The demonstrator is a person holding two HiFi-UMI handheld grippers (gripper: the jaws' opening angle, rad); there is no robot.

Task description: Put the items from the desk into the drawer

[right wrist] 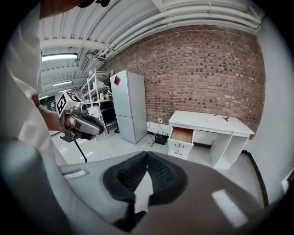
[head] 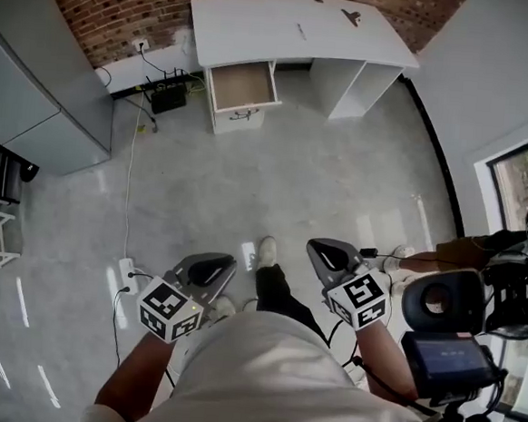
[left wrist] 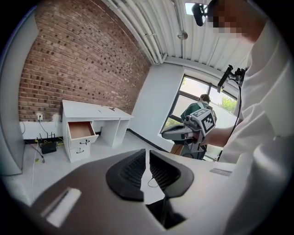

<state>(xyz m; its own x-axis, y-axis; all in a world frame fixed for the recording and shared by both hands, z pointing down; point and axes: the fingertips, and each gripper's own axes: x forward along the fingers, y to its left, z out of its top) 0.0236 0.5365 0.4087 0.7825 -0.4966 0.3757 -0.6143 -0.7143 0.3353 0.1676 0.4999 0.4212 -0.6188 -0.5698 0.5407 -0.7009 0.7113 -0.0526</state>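
Note:
A white desk point(head: 297, 26) stands against the brick wall, far across the floor. Its top drawer point(head: 244, 86) is pulled open and looks empty. A small dark item point(head: 351, 18) and a thin pale item point(head: 301, 31) lie on the desktop. My left gripper point(head: 212, 267) and right gripper point(head: 329, 253) hover close to my body, both shut with nothing between the jaws. In the left gripper view the gripper point(left wrist: 148, 158) points toward the desk point(left wrist: 92, 112). In the right gripper view the gripper point(right wrist: 147, 158) faces the desk point(right wrist: 211, 123) and open drawer point(right wrist: 183, 134).
A grey cabinet point(head: 38, 78) stands at the left wall. A router with cables point(head: 168, 96) sits left of the desk, and a power strip point(head: 127, 272) lies by my feet. A camera on a tripod point(head: 446, 329) and a person point(head: 461, 253) are at the right.

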